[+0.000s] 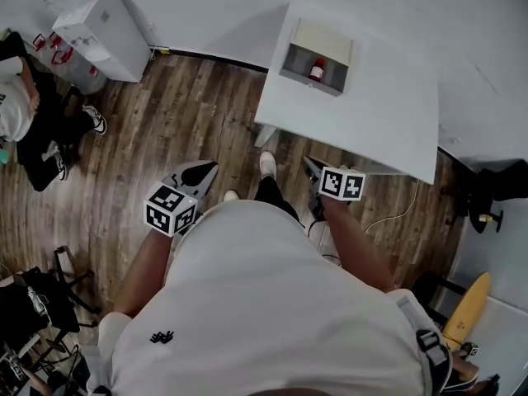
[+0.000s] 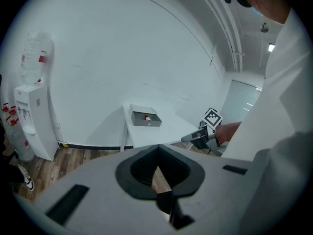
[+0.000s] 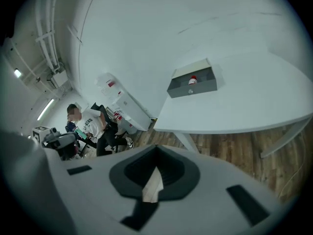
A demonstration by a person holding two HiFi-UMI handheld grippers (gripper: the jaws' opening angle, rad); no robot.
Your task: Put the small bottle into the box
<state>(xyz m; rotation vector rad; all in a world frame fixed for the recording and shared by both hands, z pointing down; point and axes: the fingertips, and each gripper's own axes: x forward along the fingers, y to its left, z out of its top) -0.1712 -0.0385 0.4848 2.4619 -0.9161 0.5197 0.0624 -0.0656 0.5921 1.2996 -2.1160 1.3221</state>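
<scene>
The small bottle [image 1: 317, 69], with a red cap and label, stands inside the open grey box [image 1: 307, 82] at the far end of the white table [image 1: 388, 114]. The left gripper view shows the bottle [image 2: 147, 117] in the box [image 2: 142, 122], and so does the right gripper view: bottle [image 3: 192, 80], box [image 3: 190, 89]. Both grippers hang close to my body, well short of the table. My left gripper [image 1: 213, 168] is shut and empty over the wooden floor. My right gripper [image 1: 308, 162], just before the table's near edge, is shut on nothing.
A water dispenser [image 1: 103, 27] stands against the wall at the far left. A person [image 1: 16, 97] sits on the floor at the left edge. A cable [image 1: 396, 213] trails on the floor below the table, and a yellow object [image 1: 470, 304] lies at the lower right.
</scene>
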